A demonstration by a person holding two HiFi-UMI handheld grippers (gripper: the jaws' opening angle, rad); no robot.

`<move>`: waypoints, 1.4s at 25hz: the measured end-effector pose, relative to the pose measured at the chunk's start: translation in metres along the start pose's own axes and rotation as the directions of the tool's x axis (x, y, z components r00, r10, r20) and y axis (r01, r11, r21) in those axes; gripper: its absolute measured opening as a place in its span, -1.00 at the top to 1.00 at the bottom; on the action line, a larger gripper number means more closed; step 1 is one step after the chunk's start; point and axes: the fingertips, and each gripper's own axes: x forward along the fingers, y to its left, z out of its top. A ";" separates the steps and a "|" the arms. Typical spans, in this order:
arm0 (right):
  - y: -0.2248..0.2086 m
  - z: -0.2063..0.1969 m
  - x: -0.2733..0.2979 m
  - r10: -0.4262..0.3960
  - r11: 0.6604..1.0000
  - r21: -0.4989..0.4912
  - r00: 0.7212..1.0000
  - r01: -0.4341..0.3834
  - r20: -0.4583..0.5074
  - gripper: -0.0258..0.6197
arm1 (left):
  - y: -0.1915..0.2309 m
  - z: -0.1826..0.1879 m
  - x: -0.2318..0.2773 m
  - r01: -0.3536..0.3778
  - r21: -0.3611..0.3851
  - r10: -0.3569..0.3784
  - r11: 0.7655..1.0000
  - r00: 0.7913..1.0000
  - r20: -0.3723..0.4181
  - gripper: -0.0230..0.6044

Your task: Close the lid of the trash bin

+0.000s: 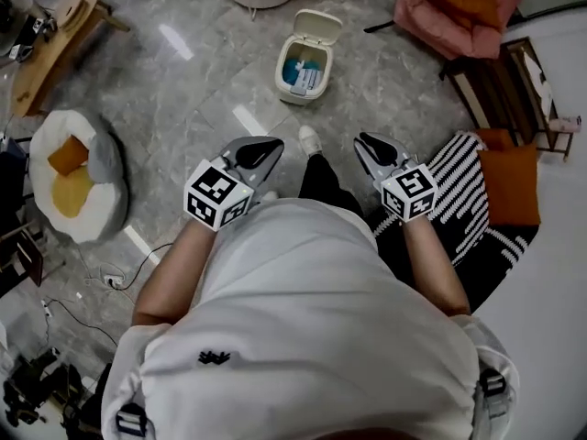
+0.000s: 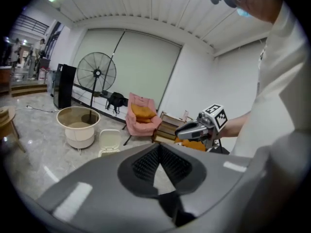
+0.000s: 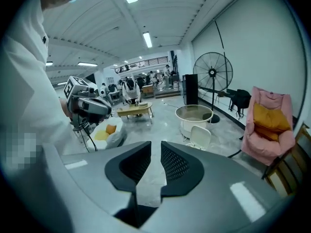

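I am holding both grippers low in front of me. The trash bin [image 1: 285,71] is standing on the floor beyond them, in the upper middle of the head view, well apart from both. Its lid [image 1: 318,27] is standing open, rising from the bin's upper-right end. So the bin's long axis is running from lower left to upper right in the frame, with the hinge on the side away from me.

The left gripper [image 1: 269,145] is showing its pads meeting at the tips with nothing between them. The right gripper [image 1: 367,141] is holding its jaws a narrow slit apart, also empty.

The bin is lying between the two in the frame, a little closer to the left one, I judge, though the lid is looking about equally far from either. In each gripper view the bin is sitting off to the side of the jaws' line, so neither is pointing at it. I am judging that the coming move is calling for reaching past the lid's top edge and tipping it down toward me.
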 end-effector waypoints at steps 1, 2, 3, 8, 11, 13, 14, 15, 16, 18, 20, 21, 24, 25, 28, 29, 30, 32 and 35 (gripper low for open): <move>-0.017 0.004 0.010 0.019 1.000 -0.014 1.000 -0.019 -0.010 0.79 | 0.008 0.006 0.006 -0.026 -0.014 0.026 1.000 1.000 0.005 0.75; -0.035 0.008 0.021 0.038 0.999 -0.027 0.999 -0.038 -0.023 0.77 | 0.014 0.012 0.012 -0.050 -0.030 0.050 0.998 0.999 0.009 0.75; -0.052 0.010 0.031 0.057 0.998 -0.039 0.998 -0.059 -0.038 0.74 | 0.018 0.017 0.020 -0.069 -0.046 0.069 0.997 0.998 0.011 0.75; -0.140 0.023 0.083 0.135 0.987 -0.078 0.985 -0.144 -0.109 0.73 | 0.041 0.046 0.065 -0.136 -0.104 0.137 0.985 0.991 0.003 0.75; -0.184 0.026 0.115 0.165 0.978 -0.102 0.975 -0.182 -0.151 0.70 | 0.051 0.058 0.087 -0.169 -0.133 0.171 0.977 0.985 0.001 0.75; -0.210 0.027 0.139 0.182 0.972 -0.115 0.968 -0.204 -0.174 0.70 | 0.058 0.063 0.098 -0.196 -0.144 0.197 0.970 0.980 -0.007 0.75; -0.221 0.028 0.152 0.192 0.969 -0.120 0.964 -0.216 -0.185 0.69 | 0.062 0.065 0.102 -0.211 -0.152 0.211 0.966 0.977 -0.011 0.75; -0.231 0.028 0.166 0.200 0.966 -0.125 0.960 -0.227 -0.196 0.69 | 0.066 0.067 0.105 -0.224 -0.162 0.225 0.961 0.974 -0.014 0.75; -0.241 0.027 0.180 0.208 0.963 -0.130 0.955 -0.238 -0.210 0.69 | 0.070 0.069 0.108 -0.237 -0.173 0.238 0.956 0.971 -0.015 0.75; -0.258 0.025 0.206 0.219 0.957 -0.138 0.946 -0.256 -0.237 0.67 | 0.076 0.072 0.112 -0.261 -0.196 0.263 0.945 0.965 -0.015 0.75; -0.273 0.025 0.230 0.228 0.952 -0.143 0.939 -0.271 -0.258 0.66 | 0.081 0.073 0.116 -0.283 -0.216 0.286 0.935 0.958 -0.018 0.75; -0.280 0.024 0.242 0.232 0.950 -0.145 0.935 -0.277 -0.267 0.64 | 0.082 0.073 0.119 -0.292 -0.225 0.295 0.929 0.955 -0.021 0.75; -0.298 0.025 0.277 0.237 0.945 -0.154 0.927 -0.290 -0.290 0.62 | 0.084 0.072 0.124 -0.311 -0.255 0.314 0.915 0.949 -0.031 0.75; -0.302 0.025 0.287 0.238 0.943 -0.157 0.925 -0.293 -0.296 0.61 | 0.083 0.072 0.125 -0.315 -0.264 0.318 0.911 0.948 -0.034 0.75; -0.316 0.021 0.316 0.235 0.938 -0.175 0.918 -0.300 -0.319 0.60 | 0.083 0.071 0.127 -0.326 -0.286 0.328 0.901 0.944 -0.040 0.75; -0.321 0.020 0.326 0.230 0.937 -0.180 0.916 -0.300 -0.328 0.60 | 0.083 0.070 0.127 -0.329 -0.293 0.332 0.898 0.942 -0.042 0.75; -0.326 0.018 0.335 0.225 0.936 -0.185 0.914 -0.299 -0.338 0.59 | 0.083 0.068 0.127 -0.331 -0.302 0.334 0.894 0.942 -0.044 0.75; -0.333 0.012 0.351 0.216 0.935 -0.193 0.908 -0.299 -0.359 0.56 | 0.082 0.064 0.127 -0.336 -0.320 0.339 0.886 0.940 -0.048 0.75; -0.341 0.007 0.372 0.209 0.930 -0.205 0.898 -0.304 -0.386 0.56 | 0.085 0.059 0.126 -0.345 -0.338 0.350 0.876 0.935 -0.047 0.75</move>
